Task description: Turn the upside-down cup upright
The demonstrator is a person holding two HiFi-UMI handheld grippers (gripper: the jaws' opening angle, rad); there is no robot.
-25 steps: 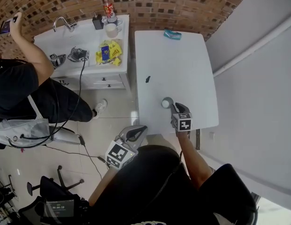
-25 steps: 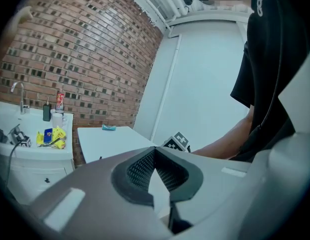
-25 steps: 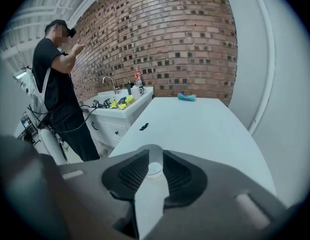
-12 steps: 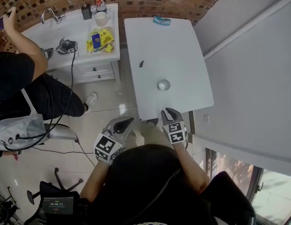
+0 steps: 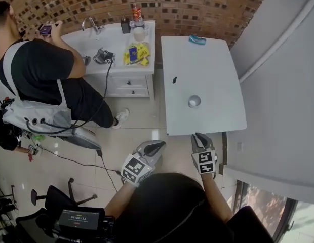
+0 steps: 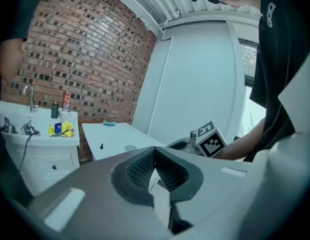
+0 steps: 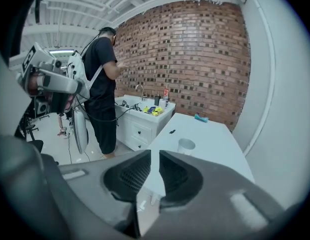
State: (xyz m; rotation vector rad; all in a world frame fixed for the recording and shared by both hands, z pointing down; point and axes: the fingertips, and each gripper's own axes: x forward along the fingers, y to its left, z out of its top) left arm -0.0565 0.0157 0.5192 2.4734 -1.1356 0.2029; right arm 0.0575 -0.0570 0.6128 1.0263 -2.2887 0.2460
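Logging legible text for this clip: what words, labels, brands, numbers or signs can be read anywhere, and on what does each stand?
Nothing reads clearly enough to quote.
Small screen at the lower left of the head view: light digits, too small to read.
Yellow packet on the sink counter: print blurred.
Red can: label unreadable.
Marker cubes: black-and-white square patterns only, no letters.

Lab-like room: brick wall, sink counter
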